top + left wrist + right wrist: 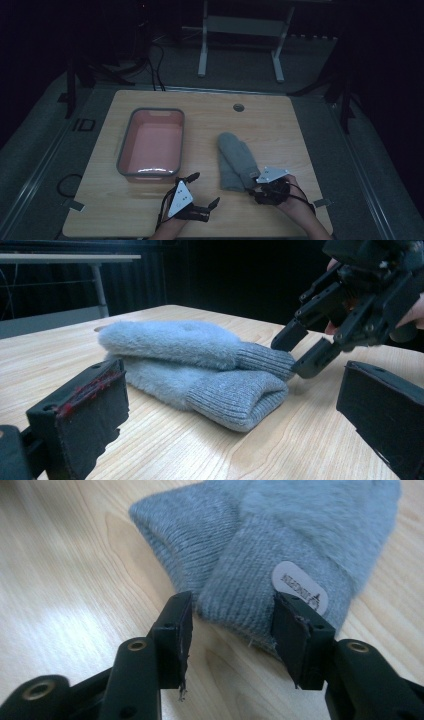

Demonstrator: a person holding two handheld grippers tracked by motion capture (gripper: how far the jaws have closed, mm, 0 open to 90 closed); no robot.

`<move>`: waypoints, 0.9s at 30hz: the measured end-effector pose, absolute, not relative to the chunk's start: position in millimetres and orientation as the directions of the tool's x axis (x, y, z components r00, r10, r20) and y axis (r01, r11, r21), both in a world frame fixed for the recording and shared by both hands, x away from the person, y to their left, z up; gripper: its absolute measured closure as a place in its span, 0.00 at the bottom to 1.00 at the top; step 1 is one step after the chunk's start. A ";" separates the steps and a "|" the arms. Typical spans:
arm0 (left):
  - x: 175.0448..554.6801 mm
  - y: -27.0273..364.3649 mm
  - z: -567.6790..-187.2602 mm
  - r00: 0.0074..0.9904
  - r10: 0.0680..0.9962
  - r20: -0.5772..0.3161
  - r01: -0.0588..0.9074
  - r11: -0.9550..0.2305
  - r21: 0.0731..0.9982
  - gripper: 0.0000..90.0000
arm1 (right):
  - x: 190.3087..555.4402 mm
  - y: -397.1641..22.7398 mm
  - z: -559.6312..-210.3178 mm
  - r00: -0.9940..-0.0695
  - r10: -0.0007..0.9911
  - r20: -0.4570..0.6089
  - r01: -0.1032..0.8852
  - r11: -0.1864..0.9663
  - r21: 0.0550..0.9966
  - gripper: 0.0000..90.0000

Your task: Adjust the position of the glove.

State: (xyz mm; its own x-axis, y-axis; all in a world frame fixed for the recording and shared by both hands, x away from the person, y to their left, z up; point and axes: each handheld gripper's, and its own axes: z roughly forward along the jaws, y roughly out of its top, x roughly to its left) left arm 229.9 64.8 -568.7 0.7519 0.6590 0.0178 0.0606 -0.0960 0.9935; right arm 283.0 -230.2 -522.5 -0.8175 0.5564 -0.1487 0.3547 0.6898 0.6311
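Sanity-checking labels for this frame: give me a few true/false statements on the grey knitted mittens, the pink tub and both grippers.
1. The two grey knitted mittens lie stacked on the wooden table. True.
2. The grey-rimmed pink plastic tub holds a mitten. False: nothing lies in it.
3. The right gripper is open at the top mitten's ribbed cuff. True.
4. The left gripper grips a mitten. False: it is open, apart from them.

Label print too blurred.
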 end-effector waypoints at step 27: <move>229.8 64.8 -568.8 0.753 0.658 0.020 0.058 -0.098 0.993 0.00 | 283.7 -178.7 -452.8 -0.774 0.626 -0.092 0.425 0.622 0.658 0.86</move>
State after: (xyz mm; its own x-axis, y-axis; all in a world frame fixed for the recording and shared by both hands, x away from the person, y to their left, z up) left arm 229.8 64.8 -568.8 0.7527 0.6581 0.0204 0.0585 -0.0977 0.9935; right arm 283.7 -178.7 -452.8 -0.7742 0.6262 -0.0924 0.4248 0.6222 0.6575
